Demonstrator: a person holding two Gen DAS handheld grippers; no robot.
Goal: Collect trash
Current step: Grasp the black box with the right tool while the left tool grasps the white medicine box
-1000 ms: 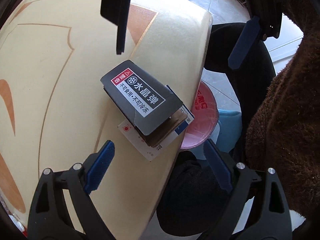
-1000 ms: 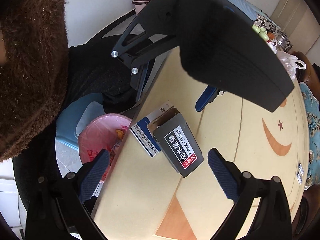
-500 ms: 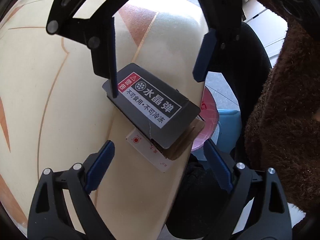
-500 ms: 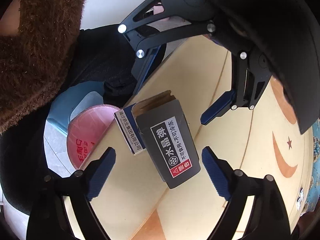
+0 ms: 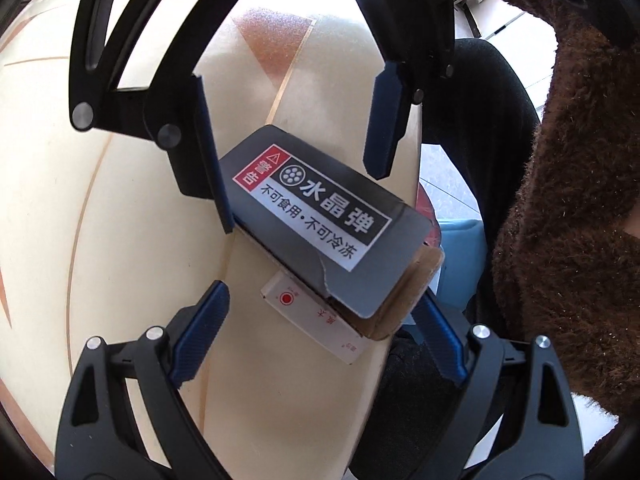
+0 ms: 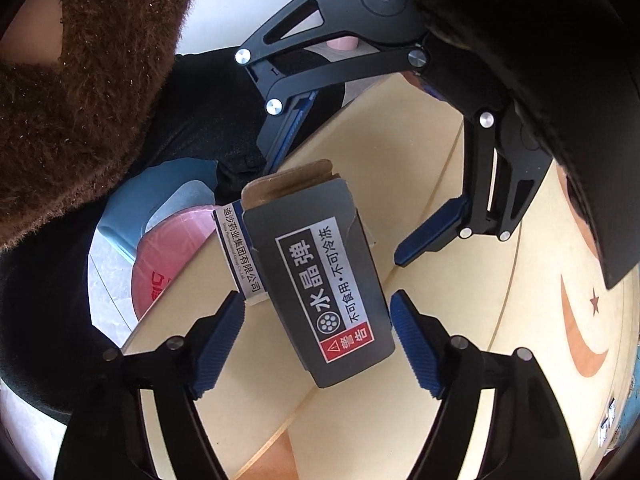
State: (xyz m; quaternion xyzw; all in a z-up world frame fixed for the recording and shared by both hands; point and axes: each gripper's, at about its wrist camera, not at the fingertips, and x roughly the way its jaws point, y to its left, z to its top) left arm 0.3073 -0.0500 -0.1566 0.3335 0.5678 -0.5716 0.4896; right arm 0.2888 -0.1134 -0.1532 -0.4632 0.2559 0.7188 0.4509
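Observation:
A dark grey carton (image 5: 320,216) with Chinese lettering and an open cardboard end lies at the table edge, on top of a flat white medicine box (image 5: 320,316). Both show in the right wrist view: the grey carton (image 6: 320,288) and the white box (image 6: 240,256). My left gripper (image 5: 316,336) is open, its fingers either side of the cartons' open end. My right gripper (image 6: 316,340) is open, straddling the labelled end from the opposite side. Each gripper shows in the other's view, the right one (image 5: 296,148) and the left one (image 6: 344,208).
The cream table (image 5: 120,240) with orange inlay ends just beside the cartons. Below the edge stands a pink bin (image 6: 172,264) next to a blue stool (image 6: 128,208). The person's brown fleece sleeve (image 5: 568,208) and dark clothing fill the side.
Both grippers have closed in on the cartons from opposite ends and now straddle them. The cartons have stayed in place on the table edge.

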